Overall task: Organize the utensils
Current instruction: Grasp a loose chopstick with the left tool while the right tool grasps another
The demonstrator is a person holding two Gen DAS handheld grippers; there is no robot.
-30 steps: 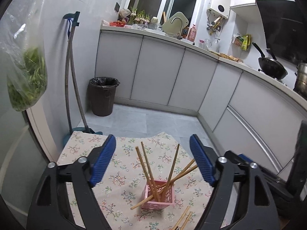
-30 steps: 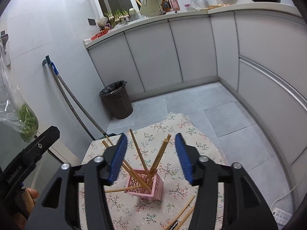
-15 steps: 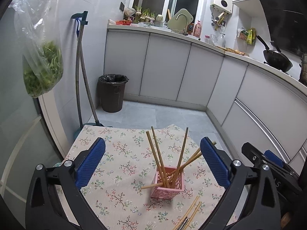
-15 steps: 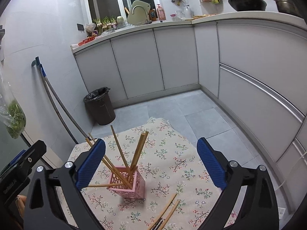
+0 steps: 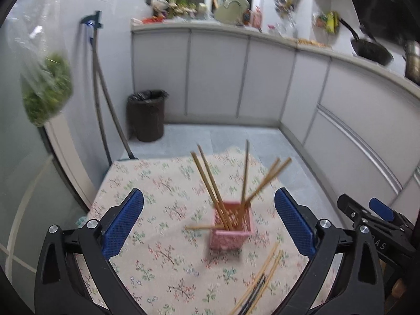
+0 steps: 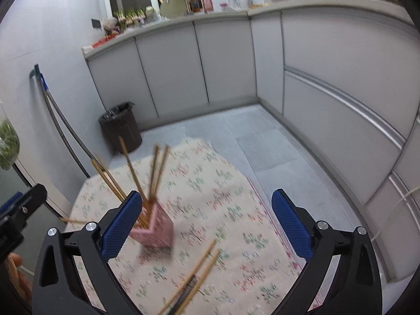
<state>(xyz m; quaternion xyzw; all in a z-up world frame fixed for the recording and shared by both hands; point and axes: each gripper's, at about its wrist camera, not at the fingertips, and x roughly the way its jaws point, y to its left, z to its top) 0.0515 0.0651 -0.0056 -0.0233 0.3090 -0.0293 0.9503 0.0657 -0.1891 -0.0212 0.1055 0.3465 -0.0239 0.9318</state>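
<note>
Pink utensil holder (image 5: 231,229) stands on the floral-clothed table (image 5: 157,262), bearing upright and slanted wooden chopsticks (image 5: 210,183); loose chopsticks (image 5: 262,278) lie on the cloth just beside it. Left tongs (image 5: 208,225) and right tongs (image 6: 202,225) are both wide open, gripping nothing. The left view alone shows the wok (image 5: 372,51) clearly and partial lettering "AS" on the right tongs' body; the right view shows a hand (image 6: 18,275) at the left edge. Compared with a second earlier, the right tongs have spread wider and both views are blurred.
</note>
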